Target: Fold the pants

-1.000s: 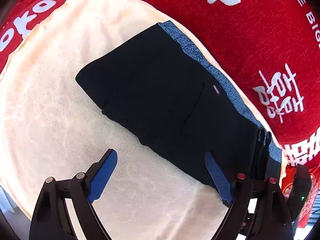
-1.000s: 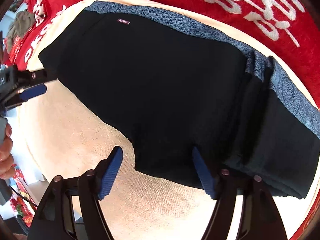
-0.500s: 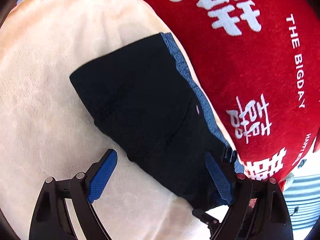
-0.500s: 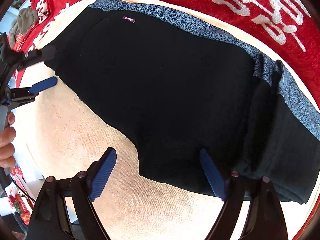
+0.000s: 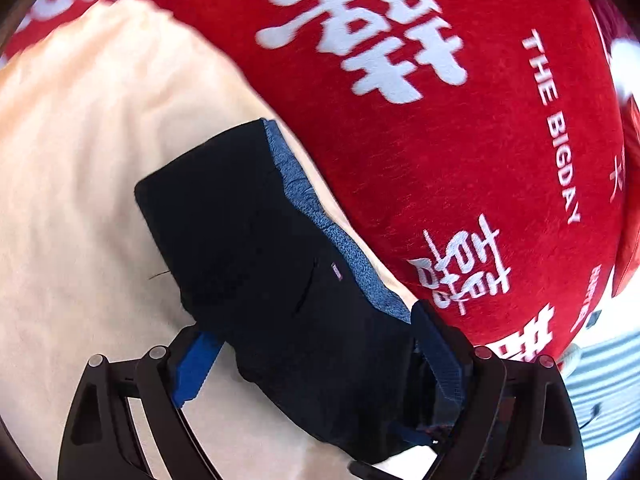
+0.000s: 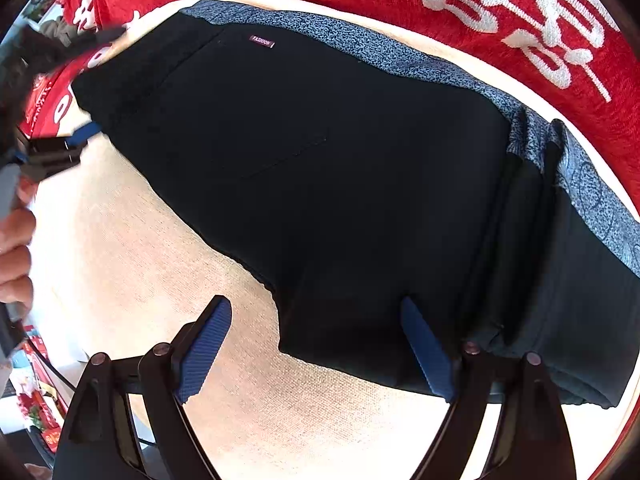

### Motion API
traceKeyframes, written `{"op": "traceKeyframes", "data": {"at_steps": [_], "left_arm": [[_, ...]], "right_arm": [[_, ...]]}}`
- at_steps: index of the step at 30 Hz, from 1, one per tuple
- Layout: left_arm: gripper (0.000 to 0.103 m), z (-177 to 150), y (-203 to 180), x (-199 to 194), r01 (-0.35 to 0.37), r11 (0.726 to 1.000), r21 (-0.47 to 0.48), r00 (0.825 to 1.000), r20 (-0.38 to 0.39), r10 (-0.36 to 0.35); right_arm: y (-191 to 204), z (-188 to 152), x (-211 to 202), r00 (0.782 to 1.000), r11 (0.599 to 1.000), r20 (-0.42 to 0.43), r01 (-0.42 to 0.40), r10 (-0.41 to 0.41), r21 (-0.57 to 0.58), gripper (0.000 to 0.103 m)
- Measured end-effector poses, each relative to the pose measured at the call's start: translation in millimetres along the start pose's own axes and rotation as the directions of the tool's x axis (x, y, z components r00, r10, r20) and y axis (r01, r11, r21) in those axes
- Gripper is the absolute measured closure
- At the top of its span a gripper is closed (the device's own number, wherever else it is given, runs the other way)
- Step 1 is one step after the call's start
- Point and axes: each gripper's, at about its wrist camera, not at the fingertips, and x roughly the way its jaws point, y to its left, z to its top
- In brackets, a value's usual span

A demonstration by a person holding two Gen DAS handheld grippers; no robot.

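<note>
Folded black pants (image 6: 320, 160) with a blue-grey speckled waistband (image 6: 360, 40) lie on a cream towel (image 6: 132, 248). In the left wrist view the pants (image 5: 260, 260) run diagonally, and their near end lies between my open left gripper's (image 5: 316, 364) blue pads. The left pad (image 5: 196, 364) is partly under the fabric edge. My right gripper (image 6: 316, 348) is open, straddling the pants' near edge, with its right pad (image 6: 424, 348) over the fabric. The left gripper also shows in the right wrist view (image 6: 76, 140) at the pants' far left corner.
A red cloth (image 5: 460, 140) with white characters lies under and beyond the towel. A hand (image 6: 14, 248) holds the left gripper at the left edge. Clutter (image 6: 36, 408) sits low at the left.
My left gripper has moved forward onto the pants' end, so the fabric now lies between its pads. The right gripper has hardly moved and stays open.
</note>
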Motion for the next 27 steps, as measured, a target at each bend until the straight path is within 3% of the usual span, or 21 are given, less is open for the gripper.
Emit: {"op": "traceKeyframes", "data": {"at_steps": [3,6,9,11,12,14,15,17,18,20,23,27], "left_arm": [[0.013,1.4,12.5,29.1,-0.132,0.991,-0.024,0.987,-0.092,0.129],[0.013,3.5,10.7,31.7,-0.166,0.986,-0.03,0.983,-0.083,0.163],[0.03,3.3,-3.4,38.4,-0.302,0.953,0.038,0.949,-0.081,0.304],[0.06,2.4,-10.3,40.2,-0.381,0.919,0.098,0.92,-0.054,0.387],[0.062,1.7,-13.6,41.0,-0.411,0.902,0.135,0.907,-0.043,0.419],[0.065,-2.9,-24.4,38.7,-0.43,0.877,0.215,0.898,0.006,0.439],[0.066,-8.8,-33.8,39.8,-0.458,0.837,0.299,0.883,0.046,0.467],[0.065,-28.5,-57.0,49.4,-0.527,0.696,0.487,0.834,0.139,0.534],[0.065,-40.9,-66.7,55.9,-0.553,0.611,0.567,0.808,0.185,0.56],[0.065,-51.8,-72.7,62.8,-0.579,0.527,0.622,0.777,0.226,0.587],[0.065,-54.5,-73.8,68.2,-0.581,0.496,0.646,0.767,0.231,0.598],[0.065,-58.1,-77.3,74.7,-0.579,0.463,0.671,0.761,0.242,0.602]], "right_arm": [[-4.6,-0.2,-1.0,1.0,1.0,0.002,-0.008,0.008,0.007,0.014],[-10.7,-0.8,-3.3,1.0,0.999,0.0,-0.03,0.03,0.031,0.014],[-21.7,5.7,-16.6,0.996,0.992,0.0,-0.089,0.089,0.088,0.014],[-32.7,17.1,-37.2,0.992,0.983,0.037,-0.126,0.122,0.136,0.014],[-37.7,24.9,-48.0,0.989,0.979,0.058,-0.141,0.133,0.151,0.014],[-45.9,44.7,-66.4,0.981,0.968,0.078,-0.188,0.177,0.169,0.014],[-47.6,60.1,-76.2,0.973,0.958,0.077,-0.229,0.219,0.174,0.014],[-47.8,83.1,-83.2,0.961,0.944,0.06,-0.276,0.27,0.18,0.014],[-45.2,97.0,-85.9,0.954,0.936,0.047,-0.301,0.298,0.181,0.014],[-29.9,127.3,-88.4,0.934,0.922,0.021,-0.355,0.356,0.153,0.014],[5.2,157.4,-84.2,0.927,0.927,-0.059,-0.364,0.37,0.089,0.013],[78.2,192.3,-62.8,0.919,0.938,-0.222,-0.344,0.327,-0.042,0.013]]}}
